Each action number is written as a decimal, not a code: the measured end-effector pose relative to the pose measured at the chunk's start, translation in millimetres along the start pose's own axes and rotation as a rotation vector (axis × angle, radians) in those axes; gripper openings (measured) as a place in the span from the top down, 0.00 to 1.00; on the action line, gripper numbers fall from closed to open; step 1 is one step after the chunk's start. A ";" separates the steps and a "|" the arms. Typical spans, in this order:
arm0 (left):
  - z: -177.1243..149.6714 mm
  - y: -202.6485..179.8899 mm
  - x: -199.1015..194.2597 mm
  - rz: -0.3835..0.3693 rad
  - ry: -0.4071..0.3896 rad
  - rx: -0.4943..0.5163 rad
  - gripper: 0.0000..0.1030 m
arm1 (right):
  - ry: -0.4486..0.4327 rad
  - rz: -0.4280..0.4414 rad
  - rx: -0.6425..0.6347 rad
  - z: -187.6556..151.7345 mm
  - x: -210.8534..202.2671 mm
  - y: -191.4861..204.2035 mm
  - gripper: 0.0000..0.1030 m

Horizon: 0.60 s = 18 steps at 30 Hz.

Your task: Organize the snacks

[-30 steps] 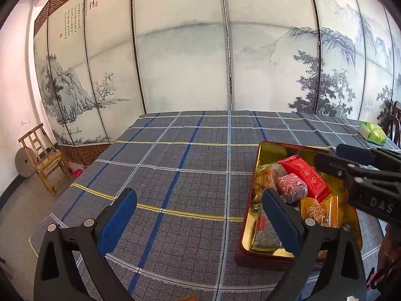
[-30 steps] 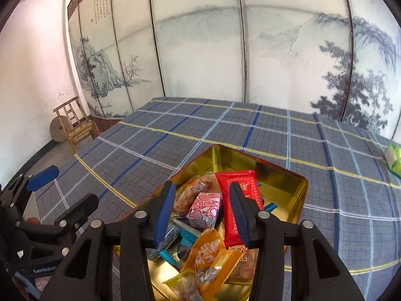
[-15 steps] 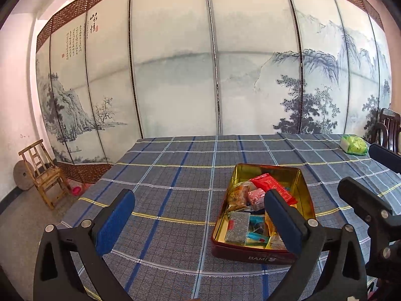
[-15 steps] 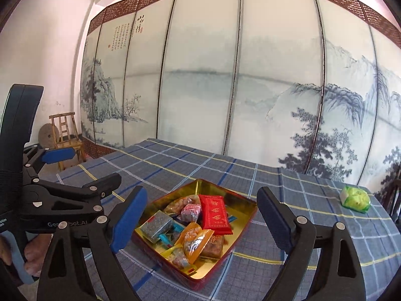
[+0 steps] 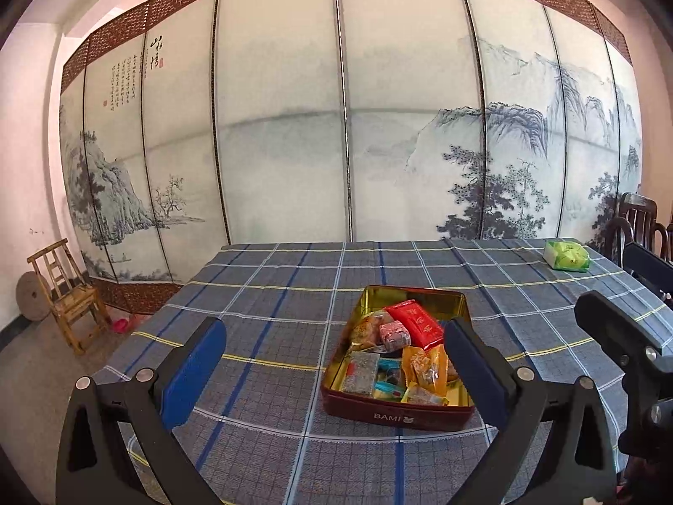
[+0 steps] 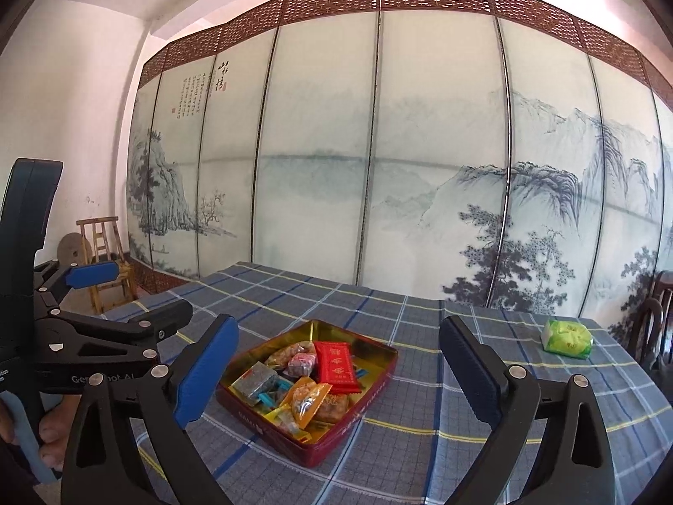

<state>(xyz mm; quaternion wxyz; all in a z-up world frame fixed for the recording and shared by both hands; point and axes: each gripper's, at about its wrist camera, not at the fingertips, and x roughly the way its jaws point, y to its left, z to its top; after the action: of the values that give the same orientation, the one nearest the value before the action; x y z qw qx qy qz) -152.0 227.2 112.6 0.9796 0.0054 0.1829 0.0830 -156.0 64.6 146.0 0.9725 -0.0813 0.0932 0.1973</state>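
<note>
A dark red tin (image 5: 391, 414) (image 6: 319, 448) with a gold inside sits on the plaid table, holding several wrapped snacks: a red packet (image 5: 416, 322) (image 6: 336, 362), a pink one (image 5: 394, 333), an orange one (image 6: 309, 400) and a grey bar (image 5: 361, 372). My left gripper (image 5: 332, 372) stands open near the table's front edge, short of the tin, nothing between its blue pads. My right gripper (image 6: 336, 374) hangs back from the tin with its jaws opening wide and empty. A green packet (image 5: 565, 256) (image 6: 568, 338) lies alone at the far right of the table.
A painted folding screen (image 5: 345, 126) closes off the far side of the table. A small bamboo chair (image 5: 67, 294) and a round stone stand on the floor at left. Dark wooden chairs (image 5: 637, 219) stand by the table's right edge. The plaid cloth (image 5: 273, 294) spreads left of the tin.
Both grippers have pulled back and up from the tin, which now looks smaller and farther off. The right gripper's jaws, narrow over the snacks a second ago, have spread wide.
</note>
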 end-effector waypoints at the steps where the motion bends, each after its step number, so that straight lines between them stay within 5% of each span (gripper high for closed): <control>1: -0.3 -1.3 -1.8 -0.002 0.001 0.000 0.00 | -0.004 -0.005 -0.001 0.0 -3.2 -1.1 0.05; 18: -1.5 -17.9 -5.6 0.012 0.027 0.014 0.00 | -0.012 -0.020 0.018 -3.7 -20.4 -13.1 0.03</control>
<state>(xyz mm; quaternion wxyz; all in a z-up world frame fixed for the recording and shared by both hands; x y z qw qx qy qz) -154.8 208.5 112.5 0.9765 0.0124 0.1967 0.0874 -169.8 44.5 148.4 0.9756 -0.0723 0.0883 0.1874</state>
